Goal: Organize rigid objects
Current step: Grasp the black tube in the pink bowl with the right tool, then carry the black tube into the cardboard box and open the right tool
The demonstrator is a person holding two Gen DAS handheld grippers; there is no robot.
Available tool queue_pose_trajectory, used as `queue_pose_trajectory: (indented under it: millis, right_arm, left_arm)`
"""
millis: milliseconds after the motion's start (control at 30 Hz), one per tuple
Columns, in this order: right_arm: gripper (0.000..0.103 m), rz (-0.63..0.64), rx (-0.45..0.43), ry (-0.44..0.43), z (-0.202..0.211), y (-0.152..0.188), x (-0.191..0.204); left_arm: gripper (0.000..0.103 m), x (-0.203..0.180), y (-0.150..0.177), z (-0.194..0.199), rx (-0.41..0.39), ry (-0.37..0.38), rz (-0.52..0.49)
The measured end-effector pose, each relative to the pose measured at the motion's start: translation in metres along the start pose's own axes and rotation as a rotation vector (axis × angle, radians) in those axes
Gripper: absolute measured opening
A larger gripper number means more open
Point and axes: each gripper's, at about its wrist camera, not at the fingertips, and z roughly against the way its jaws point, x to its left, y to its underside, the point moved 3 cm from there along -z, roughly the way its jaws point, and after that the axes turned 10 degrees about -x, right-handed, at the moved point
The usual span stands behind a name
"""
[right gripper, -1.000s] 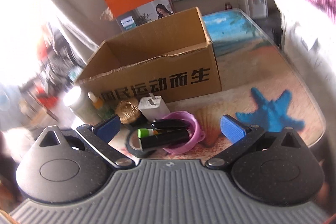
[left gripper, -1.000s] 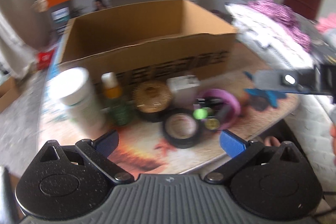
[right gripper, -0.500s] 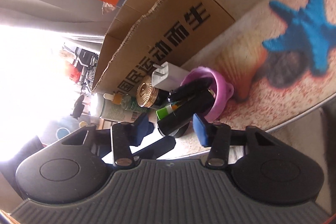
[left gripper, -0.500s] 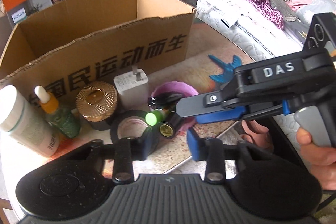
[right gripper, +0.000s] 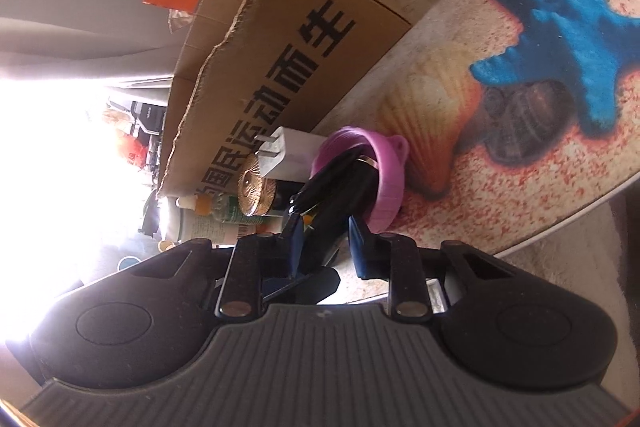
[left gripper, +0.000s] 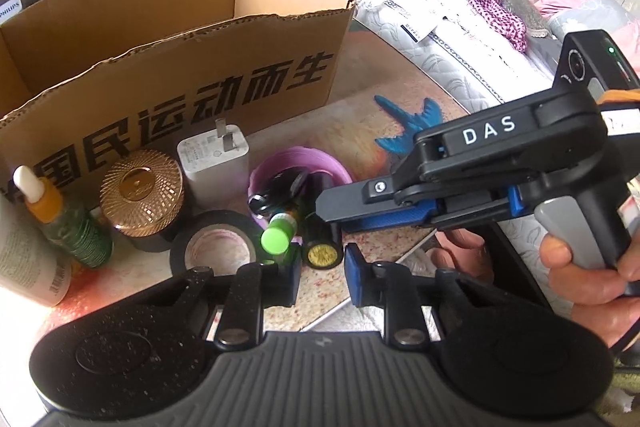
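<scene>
A purple bowl (left gripper: 316, 167) holds several dark tubes. A black tube with a yellow end (left gripper: 322, 251) and a green-capped tube (left gripper: 276, 237) stick out of it toward me. My right gripper (right gripper: 326, 239) is rolled sideways with its jaws narrowed around the black tube (right gripper: 340, 203); in the left wrist view its finger (left gripper: 360, 199) reaches in over that tube. My left gripper (left gripper: 322, 277) hovers just in front of the tubes, jaws narrowed with a gap, holding nothing. The open cardboard box (left gripper: 172, 67) stands behind.
In front of the box stand a white charger (left gripper: 214, 163), a gold-lidded jar (left gripper: 142, 191), a dropper bottle (left gripper: 60, 219), a white bottle (left gripper: 24, 263) and a black tape roll (left gripper: 214, 247). The table edge (left gripper: 380, 271) is near. A bed (left gripper: 460, 27) lies right.
Both grippers moved in toward the purple bowl and narrowed their jaws. The right gripper rolled sideways and came around the black tube.
</scene>
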Motion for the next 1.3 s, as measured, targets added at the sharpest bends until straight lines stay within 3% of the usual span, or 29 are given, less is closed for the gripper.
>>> queue_pose_trajectory:
  millis: [567,967,1300]
  right_arm:
    - [0.022,-0.095,0.019,-0.015,-0.02,-0.014,-0.011]
    - [0.021,-0.128,-0.021,-0.106,-0.002,-0.005,-0.019]
    - [0.021,0.027,-0.106,-0.163,0.027,-0.002,0.031]
  left_arm:
    - [0.023,0.004,-0.009,-0.021,0.052,-0.029,0.04]
    - [0.023,-0.009,-0.008,0.006,-0.02,-0.035,-0.002]
    - [0.023,-0.018,-0.026,0.055,-0.167,-0.058,-0.053]
